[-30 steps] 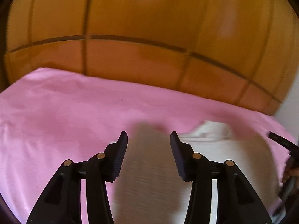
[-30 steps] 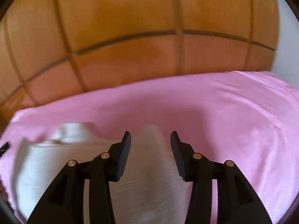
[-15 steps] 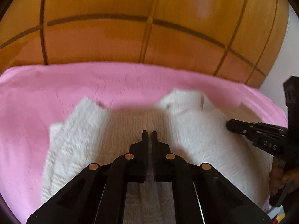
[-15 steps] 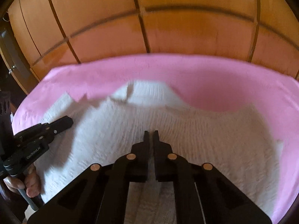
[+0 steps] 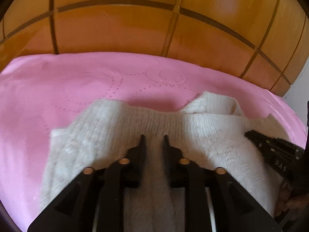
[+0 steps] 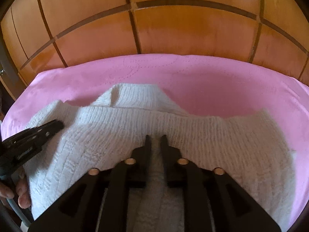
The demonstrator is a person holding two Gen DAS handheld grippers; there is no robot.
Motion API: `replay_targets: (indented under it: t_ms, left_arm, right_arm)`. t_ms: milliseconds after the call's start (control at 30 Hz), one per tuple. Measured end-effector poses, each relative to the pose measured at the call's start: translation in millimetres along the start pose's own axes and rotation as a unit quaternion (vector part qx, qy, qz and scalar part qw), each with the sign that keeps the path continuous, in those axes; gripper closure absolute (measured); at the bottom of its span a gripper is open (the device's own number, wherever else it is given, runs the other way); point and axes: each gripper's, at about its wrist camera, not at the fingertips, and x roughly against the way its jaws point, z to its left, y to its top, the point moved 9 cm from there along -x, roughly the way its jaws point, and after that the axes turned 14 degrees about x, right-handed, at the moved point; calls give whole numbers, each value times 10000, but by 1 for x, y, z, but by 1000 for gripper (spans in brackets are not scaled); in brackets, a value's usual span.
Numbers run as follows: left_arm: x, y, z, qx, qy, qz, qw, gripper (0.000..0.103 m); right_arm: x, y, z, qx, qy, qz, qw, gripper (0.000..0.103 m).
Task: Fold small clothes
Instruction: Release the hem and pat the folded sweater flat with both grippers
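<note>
White knitted sweater (image 5: 202,127) lies bunched between both opening grippers (image 5: 154,137) (image 6: 154,136); only the right view shows its collar (image 6: 135,94) whole.

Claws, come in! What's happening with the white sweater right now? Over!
Left claw and right claw both opening, knit between their tips. White sweater bunched on pink bedspread. Nothing in the way.

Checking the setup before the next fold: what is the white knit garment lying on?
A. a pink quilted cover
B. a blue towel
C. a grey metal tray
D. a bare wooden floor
A: in both wrist views the white knit garment is spread on the pink quilted cover, with wooden panels only behind it.
</note>
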Motion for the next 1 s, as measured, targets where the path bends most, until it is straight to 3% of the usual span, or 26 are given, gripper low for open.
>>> replay_targets:
  t_ms: [67, 100, 233, 333, 433, 500, 567, 733, 833, 900, 1000]
  left_arm:
    - [24, -4, 3, 24, 28, -247, 9997, 51]
    - [38, -5, 3, 47, -34, -395, 9992, 48]
    - [75, -29, 4, 0, -190, -657, 9977, 47]
    - [90, -57, 14, -81, -32, -746, 9972, 47]
    - [84, -83, 39, 56, 359, -536, 9979, 46]
    - [76, -92, 53, 72, 492, -457, 9977, 45]
    - [87, -94, 47, 45, 505, -561, 9971, 45]
    - [109, -106, 9, -97, -20, -710, 9974, 42]
    - [98, -126, -10, -351, -54, -475, 9982, 42]
    - [83, -142, -13, -465, 122, -245, 9985, 40]
    - [79, -146, -13, -572, 296, -318, 9974, 38]
  right_arm:
    - [21, 2, 2, -78, -16, -262, 9996, 42]
    - [31, 1, 4, -75, -7, -355, 9993, 43]
    - [68, -16, 33, 23, 237, -631, 9977, 38]
    - [91, -47, 61, 293, 424, -671, 9964, 32]
    - [81, -94, 76, 476, 351, -219, 9980, 28]
    - [70, -116, 71, 491, 136, -44, 9987, 27]
    - [79, -117, 67, 199, 288, -195, 9992, 27]
    - [109, -111, 33, -249, 105, -351, 9990, 26]
    - [109, -133, 0, -600, -234, -119, 9979, 26]
    - [100, -155, -18, -890, -157, 1, 9959, 26]
    - [103, -156, -21, -857, -135, -236, 9959, 26]
